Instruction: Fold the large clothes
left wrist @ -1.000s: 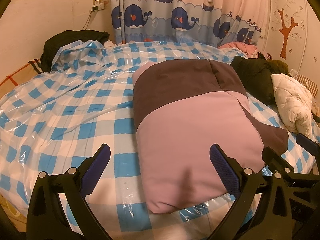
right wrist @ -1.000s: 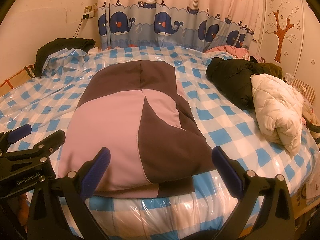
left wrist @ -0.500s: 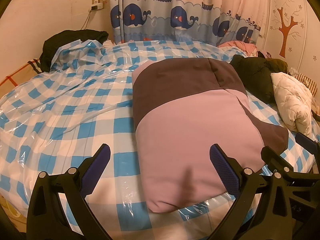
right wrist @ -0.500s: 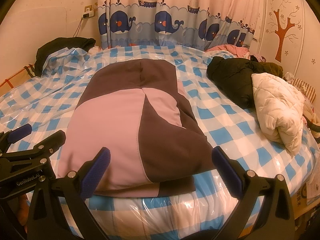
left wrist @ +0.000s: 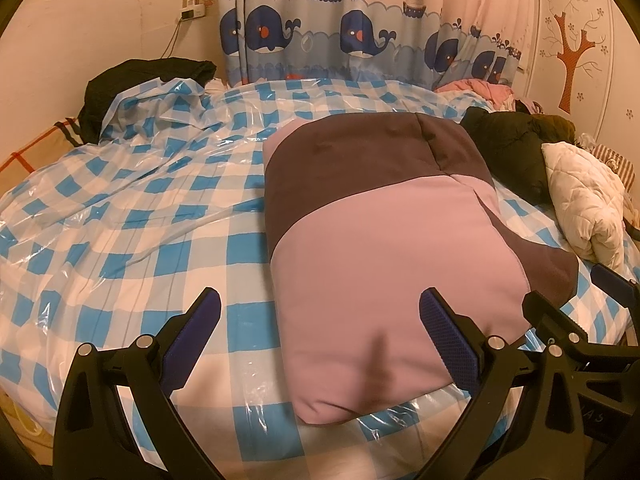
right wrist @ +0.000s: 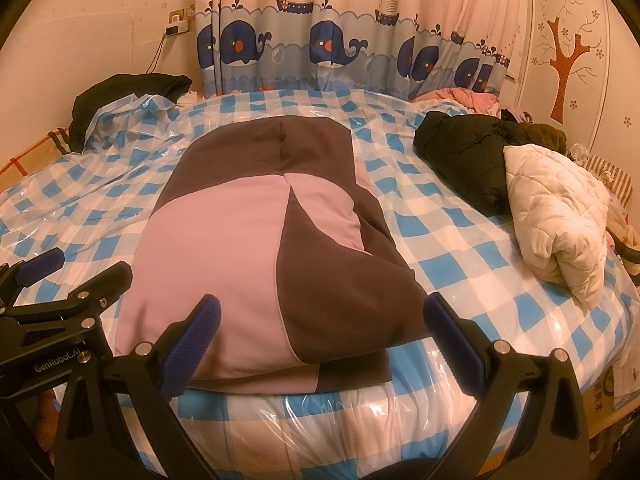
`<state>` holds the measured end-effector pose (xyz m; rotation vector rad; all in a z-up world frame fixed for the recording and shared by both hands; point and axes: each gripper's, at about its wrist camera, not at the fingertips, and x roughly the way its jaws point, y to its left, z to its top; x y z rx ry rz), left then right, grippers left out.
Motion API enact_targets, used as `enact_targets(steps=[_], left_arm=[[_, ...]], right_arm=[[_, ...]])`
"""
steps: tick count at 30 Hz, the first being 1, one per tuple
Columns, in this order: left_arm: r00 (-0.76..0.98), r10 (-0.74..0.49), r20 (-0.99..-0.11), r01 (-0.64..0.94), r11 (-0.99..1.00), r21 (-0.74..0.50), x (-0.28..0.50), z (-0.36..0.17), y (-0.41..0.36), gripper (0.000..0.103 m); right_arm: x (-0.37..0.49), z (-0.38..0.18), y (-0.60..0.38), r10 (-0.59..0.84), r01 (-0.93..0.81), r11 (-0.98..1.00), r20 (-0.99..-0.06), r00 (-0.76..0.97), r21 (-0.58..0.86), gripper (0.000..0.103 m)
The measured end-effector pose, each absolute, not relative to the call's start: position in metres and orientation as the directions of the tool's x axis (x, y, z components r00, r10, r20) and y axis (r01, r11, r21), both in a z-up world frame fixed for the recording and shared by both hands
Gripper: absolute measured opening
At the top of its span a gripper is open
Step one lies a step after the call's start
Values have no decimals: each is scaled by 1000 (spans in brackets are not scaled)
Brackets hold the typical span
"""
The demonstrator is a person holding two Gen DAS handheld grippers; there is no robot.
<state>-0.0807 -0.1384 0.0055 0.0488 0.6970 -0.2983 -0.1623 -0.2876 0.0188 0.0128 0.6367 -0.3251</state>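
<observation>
A pink and dark-brown padded garment (left wrist: 380, 240) lies folded into a thick rectangle on the bed; it also shows in the right wrist view (right wrist: 272, 248). My left gripper (left wrist: 320, 320) is open and empty, held above the garment's near left corner. My right gripper (right wrist: 320, 324) is open and empty, above the garment's near edge. The right gripper shows at the right of the left wrist view (left wrist: 576, 320), and the left gripper shows at the left of the right wrist view (right wrist: 60, 292).
The bed has a blue-and-white checked cover under clear plastic (left wrist: 140, 220). A black jacket (right wrist: 460, 152) and a white quilted jacket (right wrist: 556, 216) lie at the right. A dark garment (right wrist: 124, 92) sits at the back left. A whale curtain (right wrist: 340, 40) hangs behind.
Both grippers have drifted very slightly; the garment has not moved and both stay open.
</observation>
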Motion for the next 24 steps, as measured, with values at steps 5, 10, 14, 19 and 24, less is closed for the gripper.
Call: enact_targets(steps=[5,10,14,19,24], left_arm=[[726,-254,-639,288,956,-53,-80,6,-139,96],[725,-255,-640,290,956,-53,-79,7,-139,96],[717,-291,-634,309,947,-86,-74,10,-131,96],[658,-357,-663,243,934,-262,-31,6,-90,96],[553,-393,-735,148,914,-377,30,-32,-75,96]], right_arm=[[-162,19,-288,-293,301,950,-586,755,-88,98],[-162,20,-288,-294,299,950,-586,755,-90,98],[-160,20,-289,-323,294,945,-572,754,-147,98],[-141,36,-321,-377,323,926,-551,745,-197,98],[-87,18,-363,-324,277,943,-692,645,-183,98]])
